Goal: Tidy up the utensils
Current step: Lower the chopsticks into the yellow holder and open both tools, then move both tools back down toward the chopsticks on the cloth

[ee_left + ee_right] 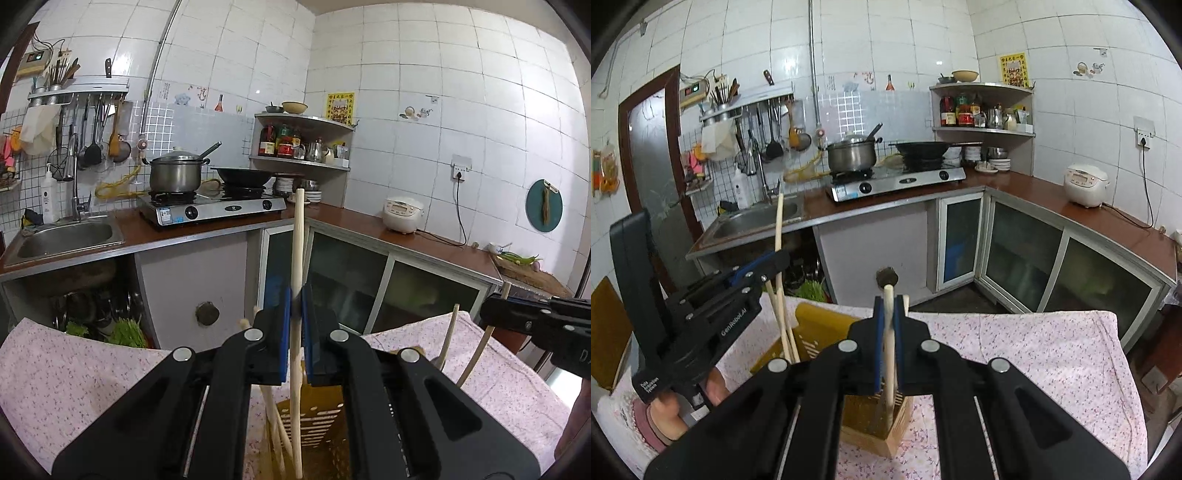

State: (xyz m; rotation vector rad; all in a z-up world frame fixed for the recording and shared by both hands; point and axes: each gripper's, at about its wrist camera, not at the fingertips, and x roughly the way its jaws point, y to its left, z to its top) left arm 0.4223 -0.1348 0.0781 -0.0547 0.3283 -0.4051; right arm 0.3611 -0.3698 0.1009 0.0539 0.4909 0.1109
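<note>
Each chopstick (297, 236) was a pale, round wooden stick, held nearly upright with its lower end inside a slotted holder (877, 424). The left gripper (295, 306) was clamped on the one above the yellow holder (314, 413), where more sticks leaned; the right gripper (888, 314) was clamped on a second chopstick (888, 332) above the wooden holder. Both holders stood on a floral tablecloth (1015, 350), beyond which ran the kitchen counter (351, 218).

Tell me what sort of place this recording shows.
A home kitchen, it seems: a gas stove carrying a steel pot and wok, a sink, and a rice cooker on the counter.
</note>
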